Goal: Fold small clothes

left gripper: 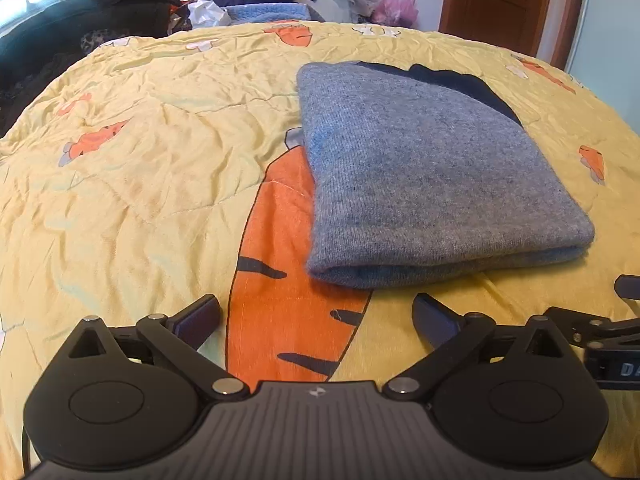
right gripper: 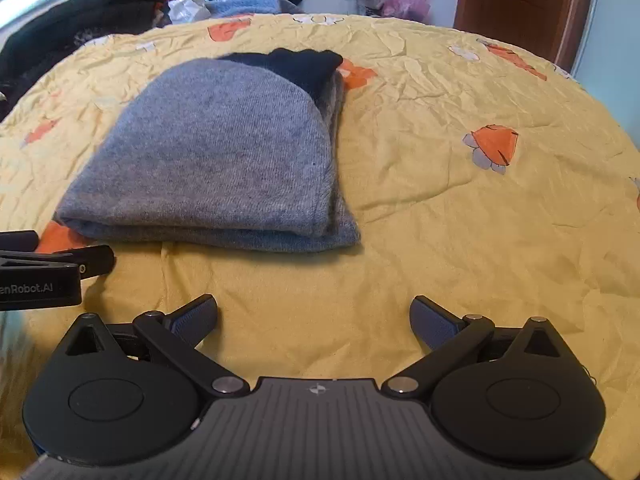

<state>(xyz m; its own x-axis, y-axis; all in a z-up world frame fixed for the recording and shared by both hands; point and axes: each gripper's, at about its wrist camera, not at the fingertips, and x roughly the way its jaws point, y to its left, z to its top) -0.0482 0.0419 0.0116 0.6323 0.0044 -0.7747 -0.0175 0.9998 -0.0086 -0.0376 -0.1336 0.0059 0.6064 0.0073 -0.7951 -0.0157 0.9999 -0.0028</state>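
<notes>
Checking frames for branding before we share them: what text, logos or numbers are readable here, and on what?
"enRobot.AI": white print on the left gripper, at the left edge of the right wrist view; the start is cut off by the frame.
"DA": white letters on the right gripper, at the right edge of the left wrist view; the rest is cut off.
A small white emblem, no letters, sits on each gripper's body.
No text on the grey sweater or the yellow quilt.

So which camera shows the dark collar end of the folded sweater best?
The right wrist view: the dark collar sits unhidden atop the grey sweater. The left wrist view shows only a thin dark strip behind it.
</notes>
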